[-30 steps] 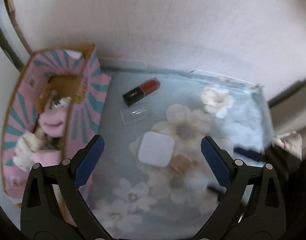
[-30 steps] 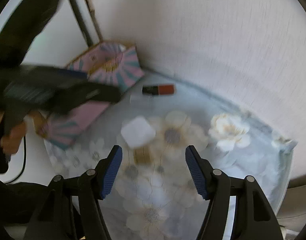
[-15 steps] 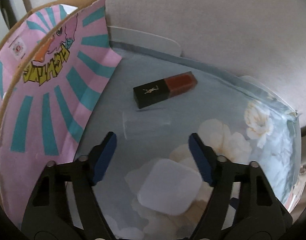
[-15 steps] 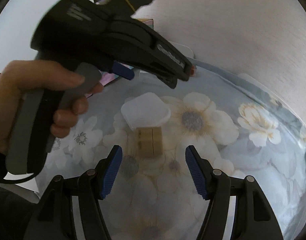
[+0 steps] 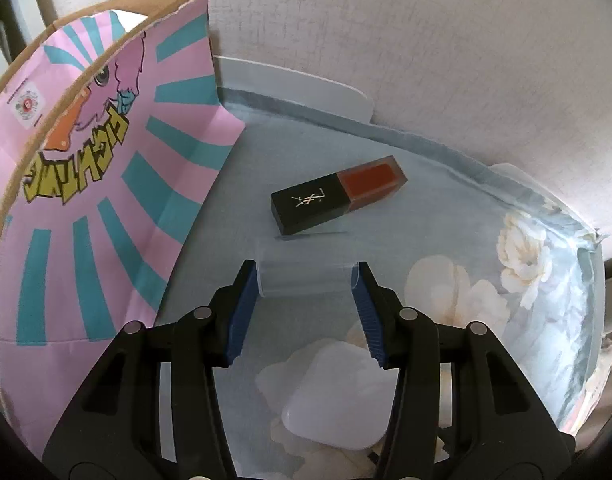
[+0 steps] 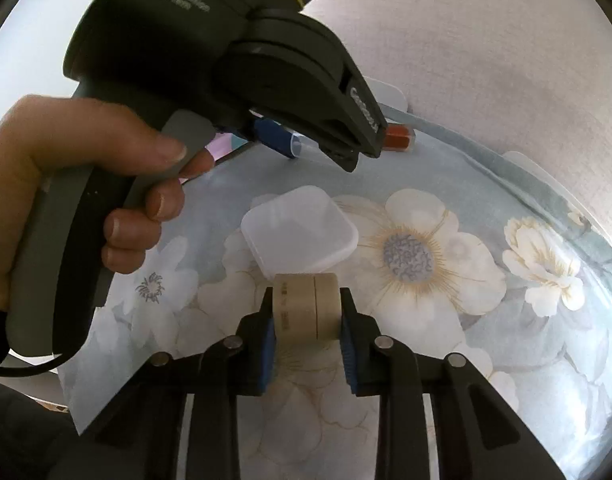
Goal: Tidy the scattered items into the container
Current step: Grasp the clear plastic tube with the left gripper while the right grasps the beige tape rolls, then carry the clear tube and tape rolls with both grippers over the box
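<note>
A clear plastic tube [image 5: 306,278] lies on its side on the flower-print tablecloth [image 5: 445,240], crosswise between the blue pads of the left gripper [image 5: 305,284]. That gripper's jaws have just been closing, and the pads now meet the tube's two ends, clamped on it where it lies. Just beyond the tube lies a lip-colour bottle [image 5: 337,198] with a black cap and a red-brown body, apart from the tube and angled toward the wall. To the left stands the cardboard box [image 5: 106,184], pink with teal rays and a cartoon print, its side flap folded down onto the cloth near the tube. Nearer the camera, behind the pads, sits a white rounded-square plastic case [image 5: 337,396].

In the right wrist view, a beige cylindrical jar [image 6: 306,306] lies on its side on the cloth, pinched at both flat ends by the right gripper [image 6: 306,320], whose jaws have just closed onto it. The white case [image 6: 302,234] sits just beyond the jar, touching or nearly so. Farther off, a person's hand [image 6: 86,196] grips the grey handle of the left gripper [image 6: 306,148], whose tip rests over the clear tube [image 6: 302,146]; the red end of the lip colour [image 6: 399,138] peeks out past it, close to the textured wall [image 6: 485,40].
</note>
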`<act>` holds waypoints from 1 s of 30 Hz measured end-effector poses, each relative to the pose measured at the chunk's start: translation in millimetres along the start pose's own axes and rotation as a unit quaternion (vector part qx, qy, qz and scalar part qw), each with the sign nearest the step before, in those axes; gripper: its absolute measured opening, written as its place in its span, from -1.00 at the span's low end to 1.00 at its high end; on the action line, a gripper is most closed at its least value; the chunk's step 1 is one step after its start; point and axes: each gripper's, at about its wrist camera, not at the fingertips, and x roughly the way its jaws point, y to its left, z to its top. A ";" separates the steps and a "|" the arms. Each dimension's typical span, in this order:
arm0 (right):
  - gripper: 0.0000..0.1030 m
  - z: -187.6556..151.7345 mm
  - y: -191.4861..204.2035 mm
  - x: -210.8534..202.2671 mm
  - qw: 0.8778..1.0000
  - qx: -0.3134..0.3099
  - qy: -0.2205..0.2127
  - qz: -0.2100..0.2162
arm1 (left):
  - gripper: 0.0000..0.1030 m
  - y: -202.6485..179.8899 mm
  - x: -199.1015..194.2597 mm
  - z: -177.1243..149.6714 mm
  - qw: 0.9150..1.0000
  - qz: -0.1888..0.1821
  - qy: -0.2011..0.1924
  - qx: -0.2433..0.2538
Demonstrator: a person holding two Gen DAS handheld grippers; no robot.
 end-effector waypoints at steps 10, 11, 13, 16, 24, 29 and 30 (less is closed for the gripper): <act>-0.50 10.2 -20.0 -26.4 0.999 0.049 0.006 0.004 | -0.14 -10.1 -58.4 8.8 0.998 -0.038 -0.003 0.044; -0.50 13.1 -24.1 -29.5 0.998 0.062 0.009 0.010 | -0.14 -10.1 -67.5 10.6 0.998 -0.043 -0.003 0.047; -0.50 17.0 -24.7 -36.6 0.997 0.075 0.013 0.010 | -0.14 -6.3 -83.1 13.9 0.997 -0.052 -0.003 0.053; -0.50 26.0 -31.5 -45.2 0.997 0.078 0.018 -0.001 | -0.14 -14.1 -102.1 16.0 0.996 -0.064 -0.006 0.069; -0.51 61.2 -16.3 -71.5 0.997 0.072 0.007 -0.008 | -0.14 11.1 -151.7 25.2 0.993 -0.067 -0.022 0.090; -0.51 100.3 -4.7 -78.2 0.998 0.056 0.003 -0.005 | -0.14 43.5 -168.5 33.1 0.994 -0.066 -0.036 0.074; -0.51 108.1 -1.6 -78.2 0.999 0.050 0.003 -0.004 | -0.14 50.9 -171.1 34.8 0.995 -0.065 -0.039 0.070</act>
